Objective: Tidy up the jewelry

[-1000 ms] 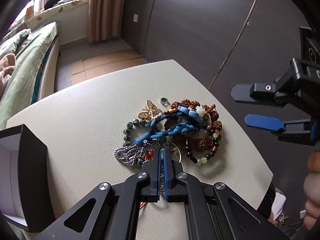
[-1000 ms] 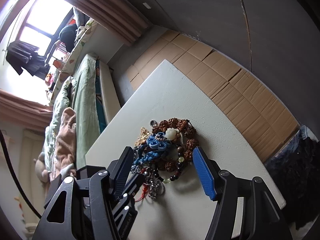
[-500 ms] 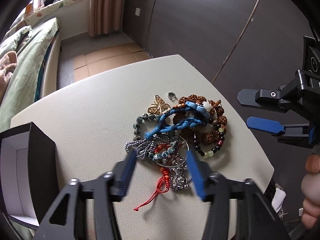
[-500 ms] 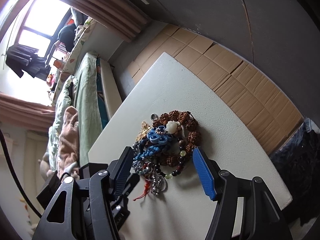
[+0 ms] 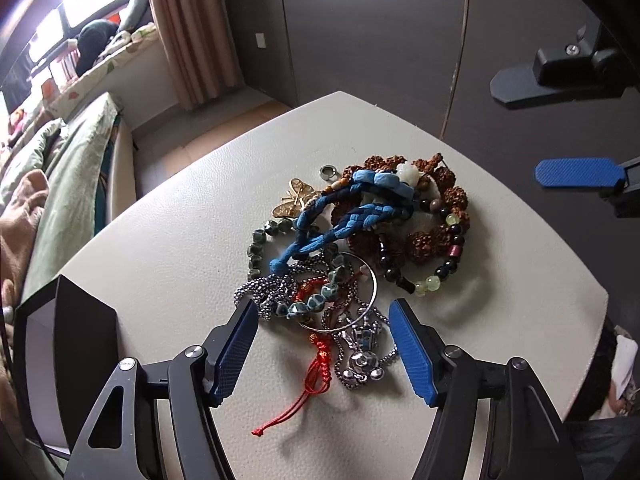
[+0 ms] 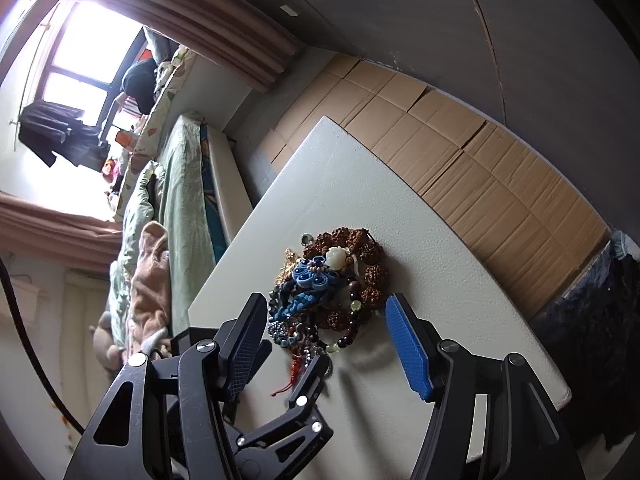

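1. The left gripper [image 5: 322, 344] has its jaws spread wide, holding nothing. Its blue-padded fingers [image 5: 410, 350] flank the near end of the jewelry pile [image 5: 352, 248], one on each side.
2. Between those fingers lie a silver chain with a metal charm [image 5: 360, 350] and a red knotted cord [image 5: 318, 364], whose loose tail trails back toward the gripper body. Neither finger clearly touches them.
3. Just past the fingertips sit a thin silver bangle [image 5: 370, 276] and a string of grey-green beads [image 5: 320, 300], tangled with a beaded metal chain [image 5: 260, 292] close to the left finger's tip.
4. Farther out, a blue braided cord [image 5: 344, 220] lies across the top of the pile, over a bracelet of large brown seeds [image 5: 436, 208] and a strand of dark and pale green beads [image 5: 432, 276]. A gold butterfly piece [image 5: 294, 200] and a small metal ring [image 5: 329, 172] rest at the far edge.
5. The right gripper [image 6: 326, 328] is also wide apart and empty, held above the table [image 6: 440, 280] with the pile seen between and beyond its fingers. In the left wrist view it hangs off to the right, well apart from the jewelry.
6. The whole pile lies on the pale table, toward its right half. A black open box [image 5: 84, 352] stands at the table's left edge, beside the left gripper.
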### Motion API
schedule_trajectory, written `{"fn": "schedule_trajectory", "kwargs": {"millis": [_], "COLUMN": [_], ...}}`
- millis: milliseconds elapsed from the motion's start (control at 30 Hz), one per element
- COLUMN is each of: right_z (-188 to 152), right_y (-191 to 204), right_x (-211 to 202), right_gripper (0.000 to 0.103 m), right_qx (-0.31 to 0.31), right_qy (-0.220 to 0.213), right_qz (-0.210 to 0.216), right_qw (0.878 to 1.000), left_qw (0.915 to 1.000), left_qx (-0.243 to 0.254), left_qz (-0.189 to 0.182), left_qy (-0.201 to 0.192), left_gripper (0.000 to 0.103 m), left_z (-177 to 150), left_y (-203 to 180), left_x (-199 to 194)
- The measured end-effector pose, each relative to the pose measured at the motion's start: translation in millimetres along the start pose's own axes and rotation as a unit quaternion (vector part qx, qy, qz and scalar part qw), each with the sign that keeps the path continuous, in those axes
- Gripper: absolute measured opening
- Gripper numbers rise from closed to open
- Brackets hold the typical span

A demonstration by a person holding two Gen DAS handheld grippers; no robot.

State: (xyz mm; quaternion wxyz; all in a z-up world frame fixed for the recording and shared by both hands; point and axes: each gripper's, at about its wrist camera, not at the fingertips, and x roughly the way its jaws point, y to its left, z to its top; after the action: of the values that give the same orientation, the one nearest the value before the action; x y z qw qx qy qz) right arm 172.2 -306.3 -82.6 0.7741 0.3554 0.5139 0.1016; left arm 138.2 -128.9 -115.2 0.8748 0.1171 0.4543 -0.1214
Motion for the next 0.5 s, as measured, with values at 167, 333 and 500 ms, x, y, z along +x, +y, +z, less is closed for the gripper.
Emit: {"fn": "schedule_trajectory", "kwargs": {"millis": [167, 333, 500], "right_z": [1.6, 2.4, 2.2], "right_y": [-2.7, -5.5, -5.2], "right_x": [-2.0, -3.9, -1.7], "right_gripper": [0.064, 0.064, 0.064], "right_qx": [0.002, 0.004, -0.001], "right_qy": [0.001, 0.000, -0.002], "right_qz": [0.005, 0.010, 0.005], "right_qw": [1.000, 1.000, 1.000], "left_qw": [0.9996, 0.9989, 0.9965], "left_qx": [0.007, -0.018, -0.052], "left_qz": [0.021, 0.011, -0.009], "left_qy": [-0.018, -0.042, -0.065], "left_gripper": [0.057, 0.037, 0.011], "left_z": [5.2, 12.0, 19.0], "left_y": [1.5, 17.0, 35.4], "left_x": [0.7, -9.4, -18.9]}}
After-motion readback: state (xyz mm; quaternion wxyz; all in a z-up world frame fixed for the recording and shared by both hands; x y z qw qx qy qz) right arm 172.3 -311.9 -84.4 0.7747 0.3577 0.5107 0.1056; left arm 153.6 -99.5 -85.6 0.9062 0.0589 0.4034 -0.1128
